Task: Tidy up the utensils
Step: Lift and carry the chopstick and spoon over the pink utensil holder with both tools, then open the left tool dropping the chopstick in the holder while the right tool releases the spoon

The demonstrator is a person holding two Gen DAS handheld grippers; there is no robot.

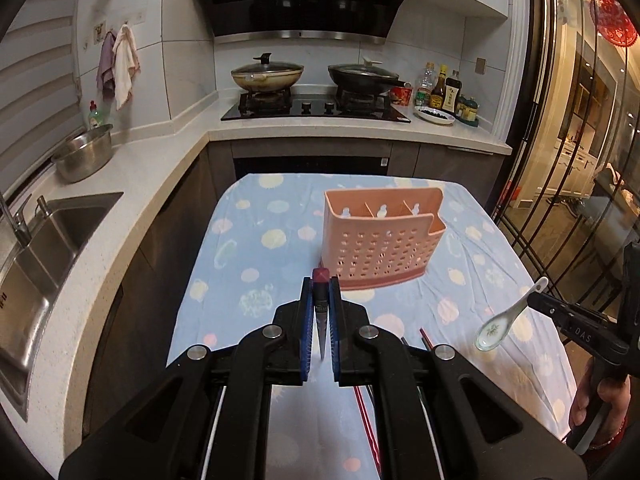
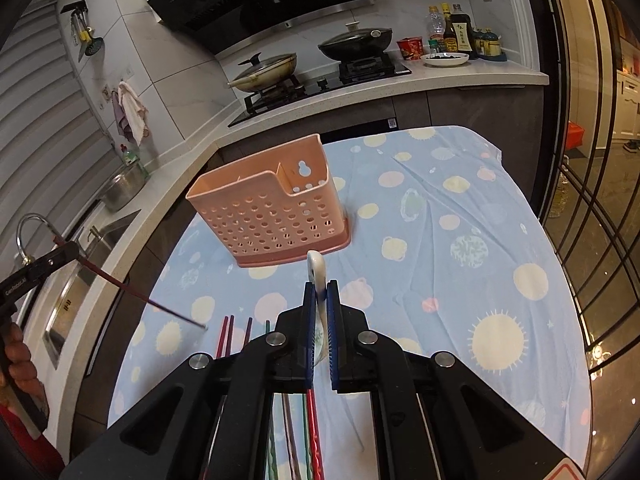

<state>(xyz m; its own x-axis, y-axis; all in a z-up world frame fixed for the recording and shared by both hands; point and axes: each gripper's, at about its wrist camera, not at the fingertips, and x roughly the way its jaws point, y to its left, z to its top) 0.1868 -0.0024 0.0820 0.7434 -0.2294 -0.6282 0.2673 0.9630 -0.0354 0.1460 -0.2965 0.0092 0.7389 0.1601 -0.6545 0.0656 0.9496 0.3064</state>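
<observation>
Your left tongs (image 1: 321, 292) are clamped on 1 dark red chopstick (image 1: 321, 280), and your right tongs (image 2: 321, 292) pinch the white spoon (image 2: 316, 268) by its handle. Both hang above the counter (image 2: 460, 240), near the pink utensil holder (image 2: 264, 208). More chopsticks (image 2: 228, 332) lie at the near edge.

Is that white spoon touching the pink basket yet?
Apart. In the left wrist view the white spoon hangs clamped in the right tongs above the cloth, with open tablecloth between it and the pink basket.
</observation>
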